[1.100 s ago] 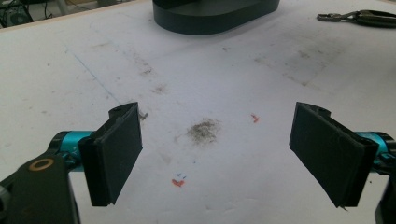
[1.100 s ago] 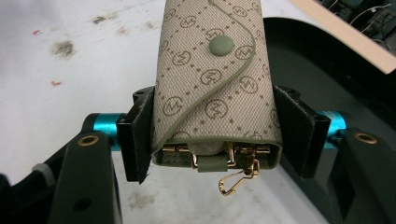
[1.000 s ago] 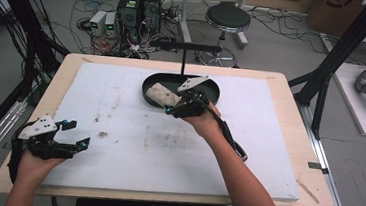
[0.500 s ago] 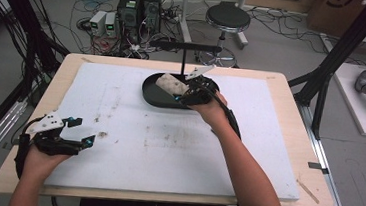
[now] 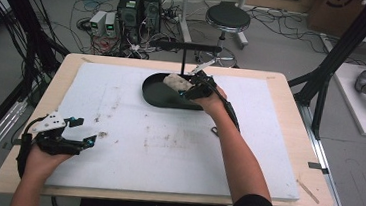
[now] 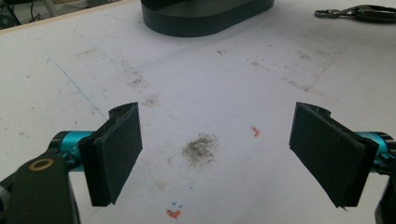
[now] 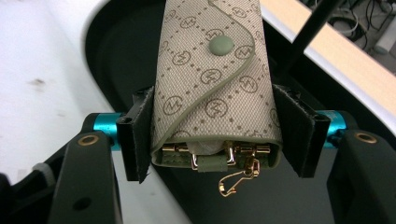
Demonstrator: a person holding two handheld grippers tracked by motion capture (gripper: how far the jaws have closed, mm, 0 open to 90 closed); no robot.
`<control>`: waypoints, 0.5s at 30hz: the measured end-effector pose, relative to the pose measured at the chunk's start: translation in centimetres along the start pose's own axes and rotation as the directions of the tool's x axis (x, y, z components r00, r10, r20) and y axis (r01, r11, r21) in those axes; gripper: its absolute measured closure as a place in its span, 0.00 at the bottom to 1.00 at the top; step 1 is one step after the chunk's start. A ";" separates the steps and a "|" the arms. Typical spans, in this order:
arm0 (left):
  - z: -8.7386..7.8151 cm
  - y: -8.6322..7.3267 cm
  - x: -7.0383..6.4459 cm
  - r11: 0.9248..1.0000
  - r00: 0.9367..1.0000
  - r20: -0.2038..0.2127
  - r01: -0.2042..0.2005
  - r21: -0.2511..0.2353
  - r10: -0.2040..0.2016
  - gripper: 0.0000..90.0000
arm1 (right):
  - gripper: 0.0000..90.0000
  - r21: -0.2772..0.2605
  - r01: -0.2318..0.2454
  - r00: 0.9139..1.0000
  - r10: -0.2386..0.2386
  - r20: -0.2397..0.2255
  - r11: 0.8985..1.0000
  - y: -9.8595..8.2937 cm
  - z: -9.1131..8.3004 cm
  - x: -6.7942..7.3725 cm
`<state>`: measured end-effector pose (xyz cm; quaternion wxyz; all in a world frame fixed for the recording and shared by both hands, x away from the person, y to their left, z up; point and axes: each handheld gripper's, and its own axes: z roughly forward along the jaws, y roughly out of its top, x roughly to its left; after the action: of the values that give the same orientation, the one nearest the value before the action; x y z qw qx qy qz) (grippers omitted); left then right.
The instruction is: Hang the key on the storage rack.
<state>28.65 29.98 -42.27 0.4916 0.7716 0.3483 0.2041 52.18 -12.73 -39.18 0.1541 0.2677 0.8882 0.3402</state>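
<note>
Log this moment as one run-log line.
right gripper: shut on key pouch | pouch: held over black tray | left gripper: open, nothing held, over white mat

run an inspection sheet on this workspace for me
surface: white mat on a wooden table, smudged with grey dirt and small orange marks
job's things: beige patterned pouch with a snap button and gold clip, held over the black tray
clutter: a metal clip lies on the mat
grippers: right claw shut on the pouch; left claw open, low over the mat
cables: tangled on the floor behind the table
surroundings: stool, electronic boxes, black frame posts
</note>
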 end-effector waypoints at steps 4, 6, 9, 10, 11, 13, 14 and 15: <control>0.0 -0.2 0.0 1.000 1.000 0.000 0.006 0.005 -0.006 0.19 | 0.40 0.036 -0.011 1.000 0.011 -0.001 0.999 -0.5 1.3 -0.5; 0.1 -0.2 0.1 1.000 1.000 -0.002 0.006 0.009 -0.006 0.19 | 0.40 0.065 -0.021 1.000 0.021 0.000 0.998 -0.8 2.2 -0.8; 0.2 -0.2 0.0 1.000 1.000 0.000 0.002 0.011 -0.002 0.19 | 0.39 0.098 -0.041 0.999 0.040 0.011 0.994 -1.1 2.7 -1.0; 0.2 -0.2 0.0 1.000 1.000 0.000 0.002 0.011 -0.002 0.19 | 0.38 0.108 -0.048 0.999 0.046 0.018 0.993 -1.2 2.8 -1.0; 0.2 -0.2 0.0 1.000 1.000 -0.001 0.000 0.014 0.000 0.19 | 0.37 0.114 -0.060 0.998 0.058 0.015 0.992 -1.3 2.9 -1.0; 0.2 -0.2 0.0 1.000 1.000 0.000 0.000 0.014 0.000 0.19 | 0.35 0.118 -0.066 0.998 0.064 0.020 0.991 -1.4 2.8 -1.1; 0.3 -0.2 0.0 1.000 1.000 0.001 -0.001 0.015 0.001 0.19 | 0.33 0.108 -0.071 0.997 0.068 0.028 0.992 -1.3 2.6 -1.2; 0.3 -0.2 0.0 1.000 1.000 0.001 -0.001 0.015 0.001 0.19 | 0.31 0.093 -0.076 0.997 0.073 0.030 0.993 -1.2 2.2 -1.2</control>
<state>28.72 29.85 -42.59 0.4859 0.7754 0.3495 0.2014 53.74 -13.05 -41.53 0.1403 0.3122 0.8905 0.2999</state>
